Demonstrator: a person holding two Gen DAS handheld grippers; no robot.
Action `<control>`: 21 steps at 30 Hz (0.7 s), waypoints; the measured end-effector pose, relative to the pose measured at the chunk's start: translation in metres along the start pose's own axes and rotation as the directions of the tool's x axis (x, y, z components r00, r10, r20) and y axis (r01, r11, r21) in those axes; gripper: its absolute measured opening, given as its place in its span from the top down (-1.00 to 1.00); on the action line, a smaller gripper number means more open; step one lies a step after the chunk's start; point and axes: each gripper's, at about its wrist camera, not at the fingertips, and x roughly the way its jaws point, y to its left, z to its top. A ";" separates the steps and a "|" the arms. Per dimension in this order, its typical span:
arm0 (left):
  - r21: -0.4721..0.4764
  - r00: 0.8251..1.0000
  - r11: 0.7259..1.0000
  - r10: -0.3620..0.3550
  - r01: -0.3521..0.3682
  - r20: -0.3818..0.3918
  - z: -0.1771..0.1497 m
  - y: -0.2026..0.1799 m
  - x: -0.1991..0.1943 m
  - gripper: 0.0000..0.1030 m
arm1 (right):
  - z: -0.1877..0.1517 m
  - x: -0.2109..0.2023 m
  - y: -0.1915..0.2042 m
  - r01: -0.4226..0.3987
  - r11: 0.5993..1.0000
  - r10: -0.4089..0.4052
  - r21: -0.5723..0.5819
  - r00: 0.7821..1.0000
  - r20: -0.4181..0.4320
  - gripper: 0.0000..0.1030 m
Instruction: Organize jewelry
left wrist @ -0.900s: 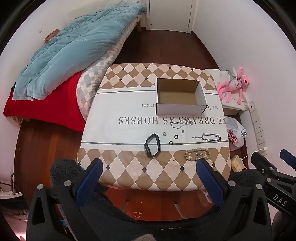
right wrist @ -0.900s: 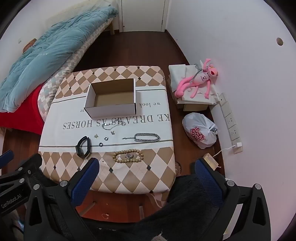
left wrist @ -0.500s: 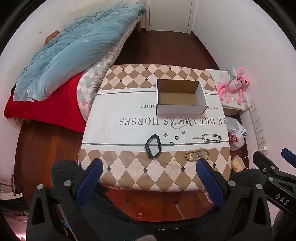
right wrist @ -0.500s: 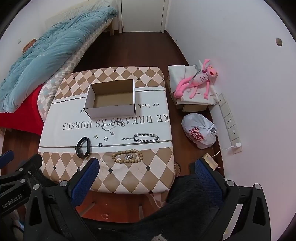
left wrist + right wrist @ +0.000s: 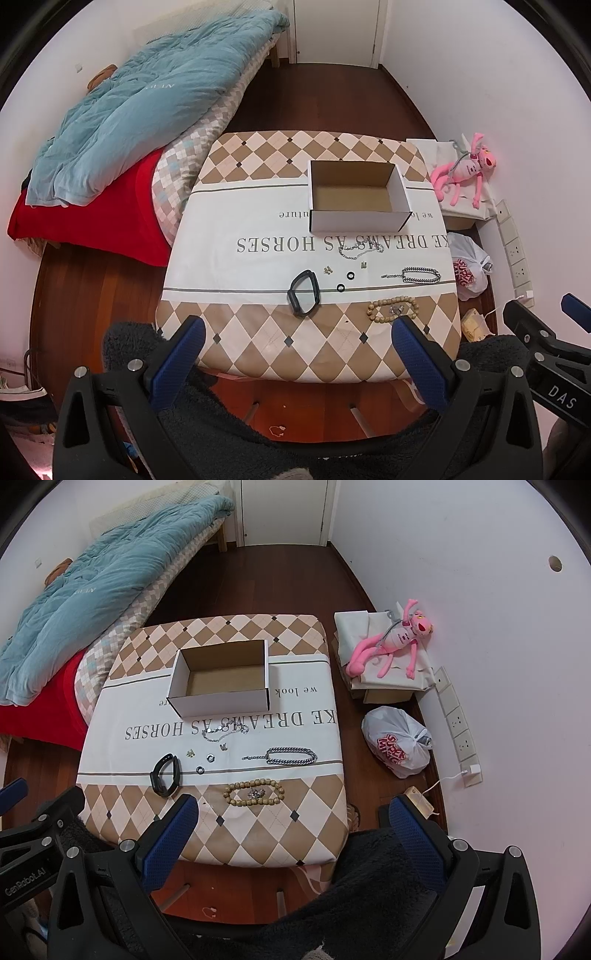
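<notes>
- Now both grippers, left gripper (image 5: 295, 350) and right gripper (image 5: 295, 830), hover with jaws wide apart, gripping nothing.
- Bead bracelet (image 5: 255, 793), chain (image 5: 291, 756) and black band (image 5: 166, 774) lie on the table (image 5: 258, 834), near the cardboard box (image 5: 221, 701).

Cardboard box (image 5: 358, 195): open-topped, nothing seen inside, its top unobstructed. Just in front of its near wall, a thin silver chain (image 5: 360, 252) is laid. Nearer still, a black band (image 5: 303, 293), two small rings (image 5: 345, 281), a heavy chain (image 5: 417, 275) and a bead bracelet (image 5: 393, 311) are spread in a loose row. Left of the box, bare tablecloth (image 5: 236, 221) is offered; beyond it, checked cloth only.
</notes>
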 end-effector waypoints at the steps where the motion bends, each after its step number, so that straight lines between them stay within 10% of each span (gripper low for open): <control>1: 0.006 1.000 1.000 0.000 0.000 0.000 -0.001 -0.002 0.001 -1.00 | 0.002 -0.002 -0.001 0.001 1.000 -0.001 0.000 1.000 0.001 -1.00; 21: 0.015 1.000 1.000 -0.006 0.006 -0.002 0.000 -0.007 0.002 -1.00 | 0.004 -0.005 -0.003 0.001 1.000 -0.001 -0.001 1.000 0.006 -1.00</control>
